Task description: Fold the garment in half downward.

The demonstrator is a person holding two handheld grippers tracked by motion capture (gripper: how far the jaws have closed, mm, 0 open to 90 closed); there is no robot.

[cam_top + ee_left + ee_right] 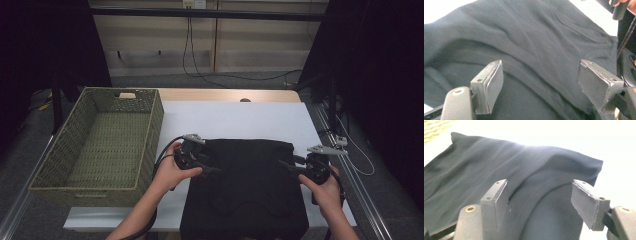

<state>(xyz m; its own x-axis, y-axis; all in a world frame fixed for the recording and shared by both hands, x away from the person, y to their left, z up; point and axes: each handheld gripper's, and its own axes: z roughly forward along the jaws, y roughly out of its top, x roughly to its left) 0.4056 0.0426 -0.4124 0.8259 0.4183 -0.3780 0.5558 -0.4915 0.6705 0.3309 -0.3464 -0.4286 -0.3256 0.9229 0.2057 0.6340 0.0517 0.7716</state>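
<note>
surface: white-topped table (240,117); on it: black cloth (250,185); woven basket (150,145)

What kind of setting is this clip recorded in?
Probably a lab-style recording station: a white-covered table between black curtains, holding a folded black garment and a woven basket, cables along the wall.

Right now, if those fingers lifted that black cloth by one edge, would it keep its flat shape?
Probably not. The black cloth shows soft folds and ripples, so it would likely droop and unfold. It looks thin, so probably light. Pushed, it would likely bunch up on the white table rather than slide.
</note>
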